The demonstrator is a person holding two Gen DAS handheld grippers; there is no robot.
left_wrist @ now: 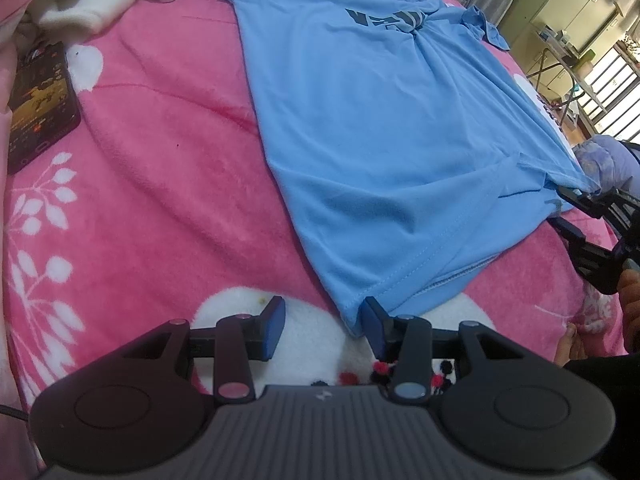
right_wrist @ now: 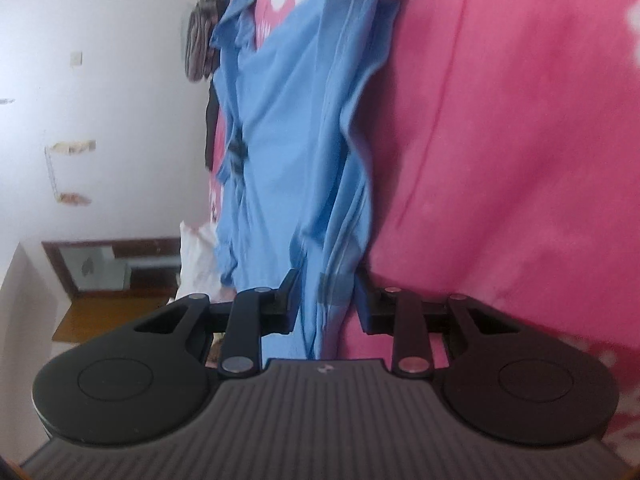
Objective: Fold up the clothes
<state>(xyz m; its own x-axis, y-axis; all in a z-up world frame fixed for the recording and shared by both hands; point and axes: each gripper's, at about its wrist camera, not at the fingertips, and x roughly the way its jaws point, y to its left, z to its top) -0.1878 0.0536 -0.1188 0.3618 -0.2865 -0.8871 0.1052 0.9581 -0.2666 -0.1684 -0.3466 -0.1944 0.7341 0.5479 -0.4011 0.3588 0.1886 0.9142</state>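
Left hand-held gripper [left_wrist: 323,326] sits at the near hem corner of the blue T-shirt [left_wrist: 380,120], jaws partly apart; the corner lies just beside the inner face of one blue pad, not pinched, and the other pad stands over bare blanket. Right hand-held gripper [right_wrist: 326,300] is at the other hem corner, rolled sideways so the bed reads as vertical in its own view; its jaws are partly apart with bunched hem fabric hanging between the fingers, and the pads do not appear to press it, so I judge no firm hold. No earlier view, so nothing on jaw motion. T-shirt lies spread on the pink fleece blanket [left_wrist: 160,160], printed side up, long axis running away from both grippers toward the collar and sleeves at the far end; hem is the near edge, one corner per gripper. Left looks nearer a clean corner; right has a thicker wad. Shirt is thin, limp knit with a stitched hem and soft wrinkles; blanket is plush with white leaf and flower prints. A phone [left_wrist: 38,108] lies on the blanket well left of the shirt. Likely next: close on both corners, carry the hem toward the collar.
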